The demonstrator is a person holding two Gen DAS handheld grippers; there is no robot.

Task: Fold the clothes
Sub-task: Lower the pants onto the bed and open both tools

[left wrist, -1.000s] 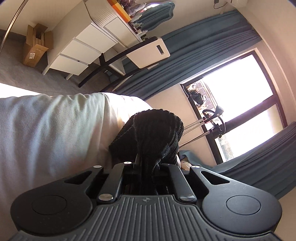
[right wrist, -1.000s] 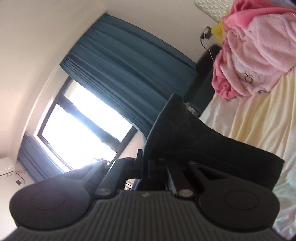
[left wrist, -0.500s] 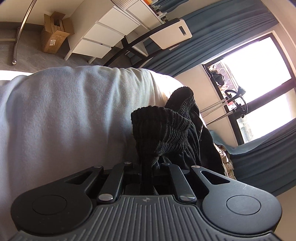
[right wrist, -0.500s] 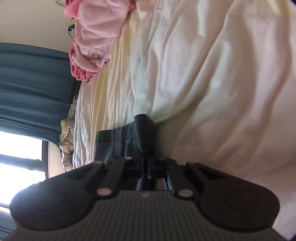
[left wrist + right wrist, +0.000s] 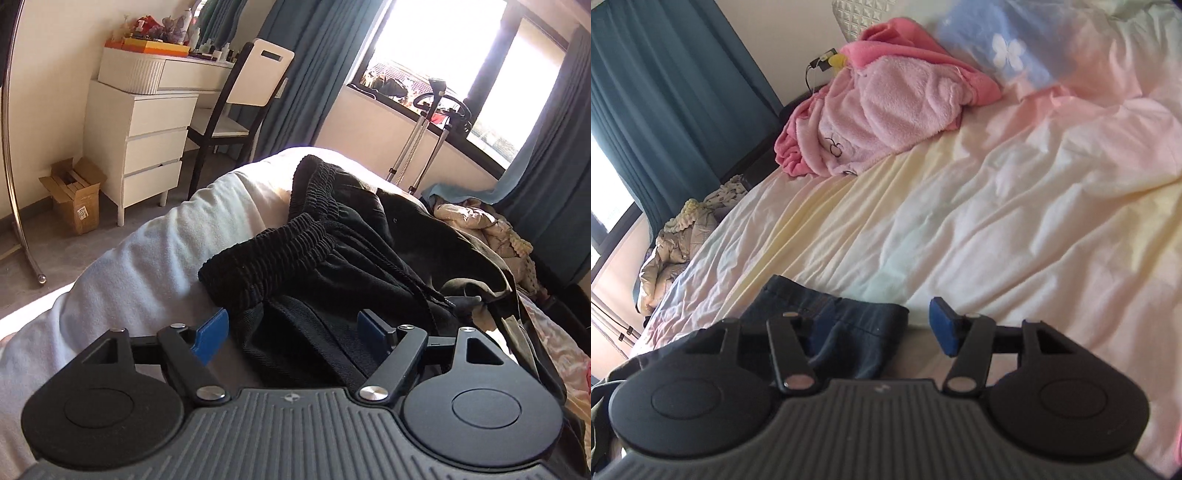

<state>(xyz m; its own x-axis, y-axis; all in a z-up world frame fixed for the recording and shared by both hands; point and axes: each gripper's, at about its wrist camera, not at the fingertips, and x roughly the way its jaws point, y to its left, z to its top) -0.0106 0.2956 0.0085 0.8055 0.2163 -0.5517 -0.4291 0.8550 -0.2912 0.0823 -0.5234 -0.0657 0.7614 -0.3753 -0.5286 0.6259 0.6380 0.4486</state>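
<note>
The black trousers with a ribbed elastic waistband (image 5: 295,240) lie bunched on the near part of the bed, the waistband folded over on itself and the dark cloth spreading away to the right. In the right wrist view a flatter edge of the same dark garment (image 5: 849,325) rests on the pale yellow and cream bed sheet (image 5: 997,221), just in front of the tool.

The left gripper (image 5: 293,330) hangs over the trousers with its jaws opening; its blue pads (image 5: 210,334) stand wide on either side of the cloth and do not press it, so the cloth is released. The right gripper (image 5: 875,325) is also opening its jaws; the dark cloth lies between them and against the left pad, while the right blue pad (image 5: 943,325) stands clear above the sheet, gripping nothing.

Farther off on the bed, a fluffy pink fleece garment (image 5: 886,107) lies heaped near the far side, with a blue floral pillow (image 5: 1001,55) to its right. A crumpled beige quilted garment (image 5: 484,225) sits beyond the trousers. Across the room stand a white chest of drawers (image 5: 147,144), a white-backed chair with a black frame (image 5: 240,96), an open cardboard box (image 5: 74,195) on the grey floor, and teal curtains (image 5: 295,74) beside a bright window (image 5: 443,48).
</note>
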